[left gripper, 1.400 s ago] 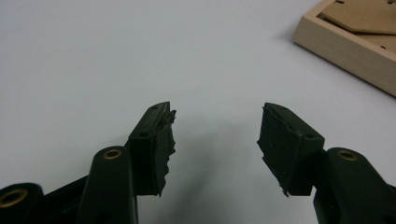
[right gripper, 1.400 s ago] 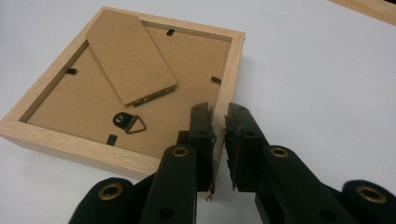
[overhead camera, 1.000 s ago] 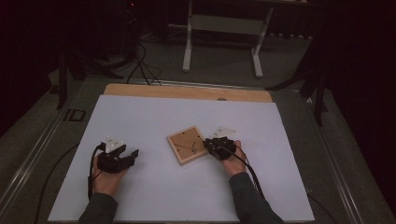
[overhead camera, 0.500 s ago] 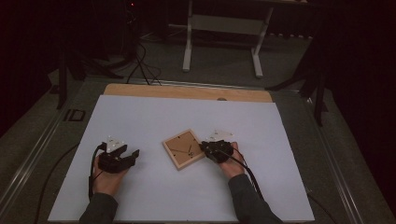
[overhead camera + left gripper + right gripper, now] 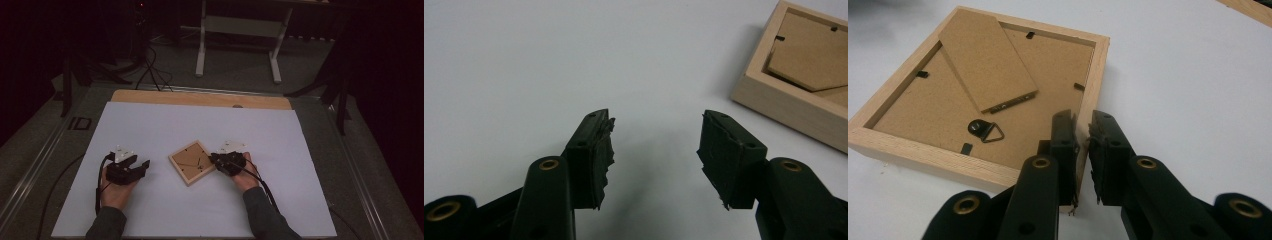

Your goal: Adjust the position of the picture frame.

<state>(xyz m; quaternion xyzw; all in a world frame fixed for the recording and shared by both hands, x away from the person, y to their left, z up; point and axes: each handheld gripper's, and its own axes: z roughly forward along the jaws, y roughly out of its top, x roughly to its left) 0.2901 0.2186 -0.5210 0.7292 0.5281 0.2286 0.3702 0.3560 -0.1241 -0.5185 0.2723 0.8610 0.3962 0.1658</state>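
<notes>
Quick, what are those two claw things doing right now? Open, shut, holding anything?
Left gripper: open, holding nothing, resting on the white table.
Right gripper: closed on the rim of the wooden picture frame.

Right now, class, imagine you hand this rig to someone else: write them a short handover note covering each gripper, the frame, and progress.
Right gripper: shut on the side rail of the wooden picture frame, which lies face down near the middle of the white table.
Left gripper: open, nothing between the jaws, resting on the table apart from the frame.
Done: frame gripped at one edge.
Left: its backing board looks still in place; the left gripper has yet to engage.
</notes>
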